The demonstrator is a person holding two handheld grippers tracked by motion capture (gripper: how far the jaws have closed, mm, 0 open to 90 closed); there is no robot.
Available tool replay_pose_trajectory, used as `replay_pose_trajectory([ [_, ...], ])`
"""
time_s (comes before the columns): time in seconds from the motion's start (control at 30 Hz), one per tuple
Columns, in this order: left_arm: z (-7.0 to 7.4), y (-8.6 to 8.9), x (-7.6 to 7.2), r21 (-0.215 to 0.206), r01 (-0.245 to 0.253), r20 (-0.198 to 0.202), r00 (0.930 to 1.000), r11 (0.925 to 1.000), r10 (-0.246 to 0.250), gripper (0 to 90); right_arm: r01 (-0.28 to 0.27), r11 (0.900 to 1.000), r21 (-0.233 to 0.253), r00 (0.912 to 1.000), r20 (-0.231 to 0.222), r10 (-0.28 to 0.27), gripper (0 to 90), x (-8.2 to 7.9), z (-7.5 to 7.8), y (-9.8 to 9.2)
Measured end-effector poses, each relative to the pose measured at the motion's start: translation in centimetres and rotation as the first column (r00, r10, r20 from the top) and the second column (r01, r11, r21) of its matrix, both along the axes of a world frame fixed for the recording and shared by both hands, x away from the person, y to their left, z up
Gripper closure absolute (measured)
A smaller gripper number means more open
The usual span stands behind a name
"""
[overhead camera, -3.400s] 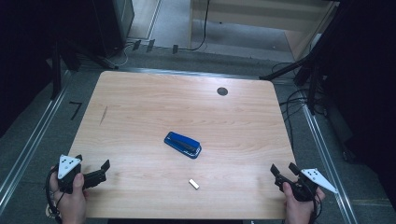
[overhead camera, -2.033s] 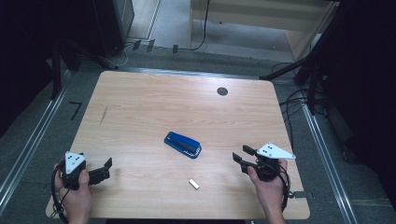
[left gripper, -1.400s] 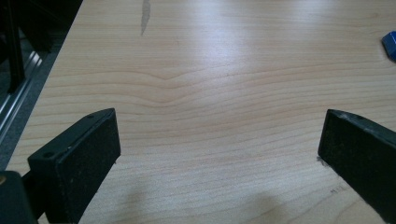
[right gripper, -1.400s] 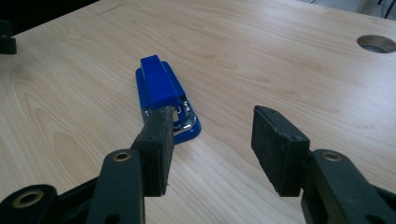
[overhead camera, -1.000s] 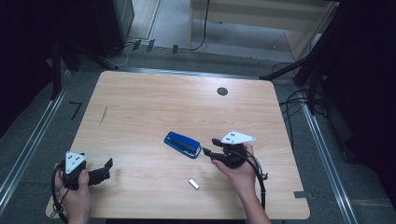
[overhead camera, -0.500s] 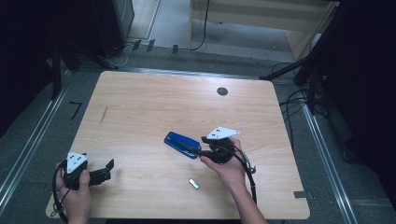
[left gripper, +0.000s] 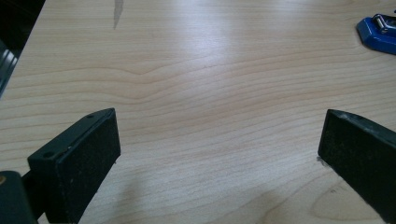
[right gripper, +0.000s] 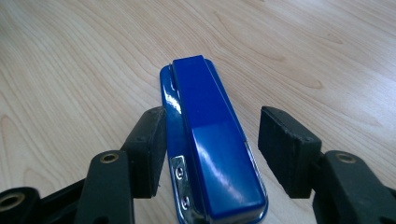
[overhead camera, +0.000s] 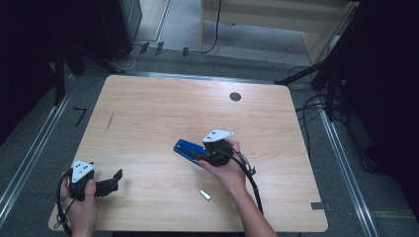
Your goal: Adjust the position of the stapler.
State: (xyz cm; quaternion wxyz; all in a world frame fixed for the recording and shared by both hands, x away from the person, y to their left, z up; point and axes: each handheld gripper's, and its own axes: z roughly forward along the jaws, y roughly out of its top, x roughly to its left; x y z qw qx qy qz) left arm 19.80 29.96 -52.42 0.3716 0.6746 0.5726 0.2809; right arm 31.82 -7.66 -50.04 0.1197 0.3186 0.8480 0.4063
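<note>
At table centre, blue stapler [right gripper: 210, 149] lies flat between the parted jaws of right gripper [right gripper: 212, 144]; one pad touches its side, other clear. Left gripper [overhead camera: 111, 182] agape near the front-left corner.

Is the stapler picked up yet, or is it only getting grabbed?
Only getting grabbed. Done: the right gripper has its jaws on either side of the blue stapler. In hand: one jaw touches its side, the other shows a gap, so they are not closed. Left: squeezing and lifting; the stapler lies flat on the table. The left gripper waits open, apart.
</note>
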Motion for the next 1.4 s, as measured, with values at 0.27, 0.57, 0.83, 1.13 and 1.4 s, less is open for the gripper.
replay_pose_trajectory([
  [0.27,0.0,-0.2,0.2,-0.026,0.02,-0.015,0.9997,0.9995,-0.02,0.0,-0.027,1.0,-0.005,0.9991,-0.033,0.027,47.0,1.1,-1.1,0.6],
  [0.57,0.4,-1.8,-0.2,-0.053,0.073,0.0,0.9973,0.9959,-0.073,0.0,-0.055,0.998,-0.016,0.9958,-0.074,0.054,54.3,1.7,-2.0,1.4],
  [0.83,0.9,-4.1,-0.4,-0.05,0.14,0.012,0.9901,0.9889,-0.14,0.0,-0.076,0.997,-0.026,0.9952,-0.063,0.075,64.3,1.9,-2.2,1.6],
  [1.13,0.8,-5.8,-0.2,-0.053,0.184,0.009,0.983,0.9816,-0.183,0.0,-0.123,0.991,-0.061,0.9922,-0.027,0.122,67.2,1.1,-2.2,1.7],
  [1.4,0.9,-6.7,0.1,-0.059,0.195,0.014,0.9807,0.979,-0.195,0.0,-0.164,0.985,-0.048,0.9863,-0.026,0.163,67.2,0.3,-2.2,1.4],
])
